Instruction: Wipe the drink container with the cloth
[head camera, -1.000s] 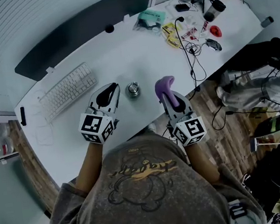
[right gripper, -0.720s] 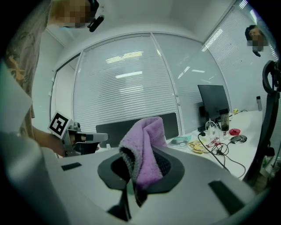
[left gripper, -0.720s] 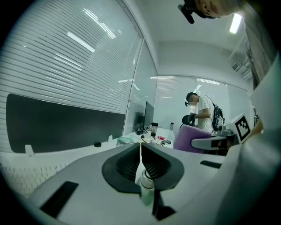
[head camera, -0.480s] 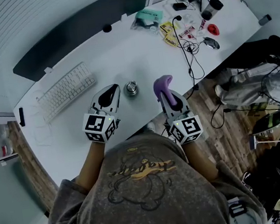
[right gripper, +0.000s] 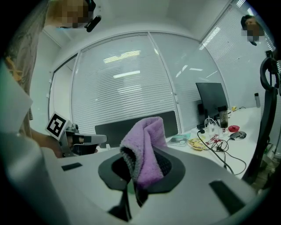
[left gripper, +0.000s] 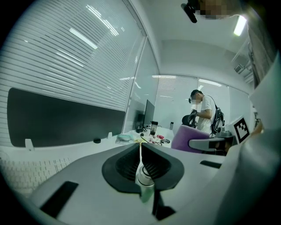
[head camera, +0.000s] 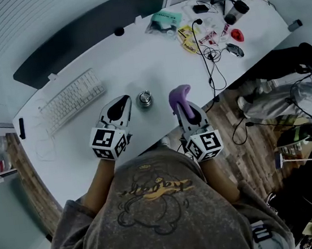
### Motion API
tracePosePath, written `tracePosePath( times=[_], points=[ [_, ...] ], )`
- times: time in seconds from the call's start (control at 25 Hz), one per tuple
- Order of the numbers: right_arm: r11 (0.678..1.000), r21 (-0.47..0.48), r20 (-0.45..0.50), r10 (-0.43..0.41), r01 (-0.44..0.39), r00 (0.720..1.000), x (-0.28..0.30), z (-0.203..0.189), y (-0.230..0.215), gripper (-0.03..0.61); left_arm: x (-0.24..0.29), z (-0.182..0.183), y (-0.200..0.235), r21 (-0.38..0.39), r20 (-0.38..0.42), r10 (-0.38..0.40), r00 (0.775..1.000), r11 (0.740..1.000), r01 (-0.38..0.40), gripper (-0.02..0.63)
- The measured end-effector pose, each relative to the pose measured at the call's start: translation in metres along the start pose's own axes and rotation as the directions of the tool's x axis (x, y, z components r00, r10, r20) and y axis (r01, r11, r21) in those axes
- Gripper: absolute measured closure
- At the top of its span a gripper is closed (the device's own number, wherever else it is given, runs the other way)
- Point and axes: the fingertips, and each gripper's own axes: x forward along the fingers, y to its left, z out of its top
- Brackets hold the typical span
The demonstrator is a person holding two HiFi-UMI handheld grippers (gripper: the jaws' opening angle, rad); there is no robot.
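The container [head camera: 144, 99], small with a metal cap, stands free on the table [head camera: 137, 66] between the two tools and close to the near edge by the person's body. The right tongs [head camera: 181, 107] are clamped on the purple cloth [head camera: 179, 95]. A bunched fold stands out past the tips, probably so that soft fabric, not the tongs, meets the container. The left tongs [head camera: 122, 104] are closed together. From above they sit just beside the container, apparently not touching it, so I judge that nothing steadies it yet. In the left gripper view a small capped shape shows low in the slit behind the pads, and I cannot tell whether that is the container seen past them. To hold it for wiping, the left tongs would have to open first, since a light container this close to the edge could slide or tip under a sideways rub. There is bare table beyond it. The keyboard [head camera: 71, 98] lies well apart on the left, and a cable [head camera: 212, 68] and clutter [head camera: 206, 29] lie off to the right, so pushing inward is the safer direction.
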Motion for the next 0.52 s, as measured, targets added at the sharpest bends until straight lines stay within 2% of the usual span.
tracePosePath(
  times=[0.52],
  points=[
    [0.999, 0.030, -0.008, 0.034, -0.033, 0.999, 0.0053, 0.0002, 0.0088, 0.537, -0.0023, 0.0028, 0.0022, -0.002, 0.000, -0.005, 1.000, 1.000, 0.005, 0.586]
  ],
)
